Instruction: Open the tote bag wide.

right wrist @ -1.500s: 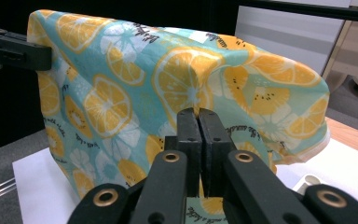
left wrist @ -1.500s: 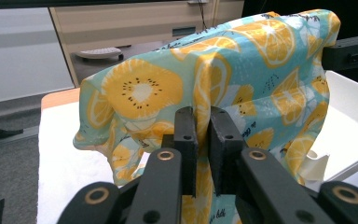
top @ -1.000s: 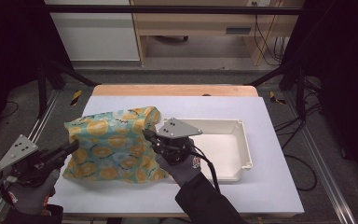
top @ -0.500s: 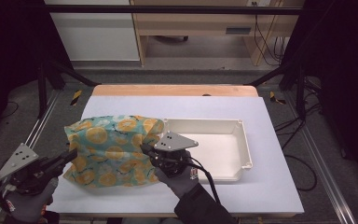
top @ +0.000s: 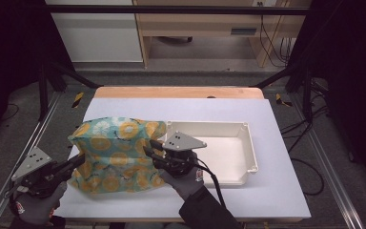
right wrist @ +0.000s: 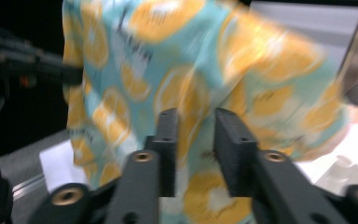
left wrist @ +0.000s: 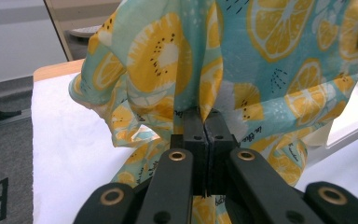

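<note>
1. High view: orange-print cloth (top: 116, 155) bunched on white table (top: 276, 191), right edge touching white tray (top: 248, 148)
2. Left hand-held gripper (top: 74, 163) jaws closed tight, pinching cloth fold at its left edge
3. Right hand-held gripper (top: 151, 148) jaws just been opening, now parted with a gap, pads off the cloth, cloth right behind them
4. Right gripper view blurred

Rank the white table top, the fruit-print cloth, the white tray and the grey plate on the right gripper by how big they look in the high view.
1. White table top, largest.
2. Fruit-print cloth and white tray look about alike; the cloth stands bunched and overlaps the tray's left end, so I won't rank them.
3. Grey plate on the right gripper, smallest.
</note>
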Demonstrator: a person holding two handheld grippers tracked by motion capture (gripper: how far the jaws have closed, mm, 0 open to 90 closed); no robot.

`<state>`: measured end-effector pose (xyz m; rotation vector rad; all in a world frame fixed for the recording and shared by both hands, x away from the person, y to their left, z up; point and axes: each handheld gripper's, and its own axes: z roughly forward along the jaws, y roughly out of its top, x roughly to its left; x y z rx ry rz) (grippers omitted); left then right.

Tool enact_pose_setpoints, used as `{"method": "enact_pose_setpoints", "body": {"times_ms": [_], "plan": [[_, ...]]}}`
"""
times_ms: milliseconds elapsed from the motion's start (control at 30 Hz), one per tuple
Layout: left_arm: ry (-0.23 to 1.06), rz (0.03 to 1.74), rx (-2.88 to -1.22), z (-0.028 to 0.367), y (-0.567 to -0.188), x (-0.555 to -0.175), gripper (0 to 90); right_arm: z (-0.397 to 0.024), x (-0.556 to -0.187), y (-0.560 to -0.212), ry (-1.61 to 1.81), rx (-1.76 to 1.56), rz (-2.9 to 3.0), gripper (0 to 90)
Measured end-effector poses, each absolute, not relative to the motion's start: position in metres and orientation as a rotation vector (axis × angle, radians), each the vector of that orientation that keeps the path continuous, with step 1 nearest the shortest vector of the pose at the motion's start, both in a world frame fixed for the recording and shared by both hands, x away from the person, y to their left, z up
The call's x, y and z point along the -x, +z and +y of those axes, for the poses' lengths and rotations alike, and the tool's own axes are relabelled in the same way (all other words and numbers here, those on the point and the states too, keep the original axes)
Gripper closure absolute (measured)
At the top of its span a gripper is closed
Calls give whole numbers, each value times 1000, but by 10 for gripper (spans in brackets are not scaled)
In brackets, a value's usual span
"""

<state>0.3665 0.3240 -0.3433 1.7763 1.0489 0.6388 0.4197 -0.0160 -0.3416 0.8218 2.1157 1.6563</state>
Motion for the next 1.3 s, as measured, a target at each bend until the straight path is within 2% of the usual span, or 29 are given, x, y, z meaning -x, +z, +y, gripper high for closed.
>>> {"method": "enact_pose_setpoints", "body": {"times_ms": [33,133,200,267,367,433,500,633,733,867,1067,1300], "plan": [[639,1050,-1776,324,-343,-367,892,-18,-421,-338,1669,-828,2086,577],[637,1051,-1779,324,-343,-367,892,-20,-426,-330,1676,-836,2045,496],[637,1052,-1779,324,-344,-367,891,-17,-430,-329,1673,-844,2052,490],[635,1052,-1781,324,-344,-368,890,-13,-433,-331,1667,-837,2082,551],[636,1057,-1778,325,-343,-368,876,-9,-433,-334,1632,-810,2122,759],[646,1062,-1766,326,-342,-368,838,-9,-431,-335,1595,-802,2112,860],[649,1063,-1750,327,-338,-367,785,-13,-431,-335,1598,-805,2127,896],[670,1064,-1712,328,-328,-366,652,-20,-428,-333,1607,-813,2135,900],[689,1049,-1693,328,-319,-366,613,-22,-425,-332,1611,-801,2130,900],[710,1040,-1678,325,-313,-369,650,-21,-421,-329,1609,-779,2144,900],[737,1038,-1691,325,-313,-364,889,-18,-415,-327,1624,-752,2154,900],[746,1012,-1707,323,-315,-352,899,-17,-408,-329,1632,-741,2175,900]]}}
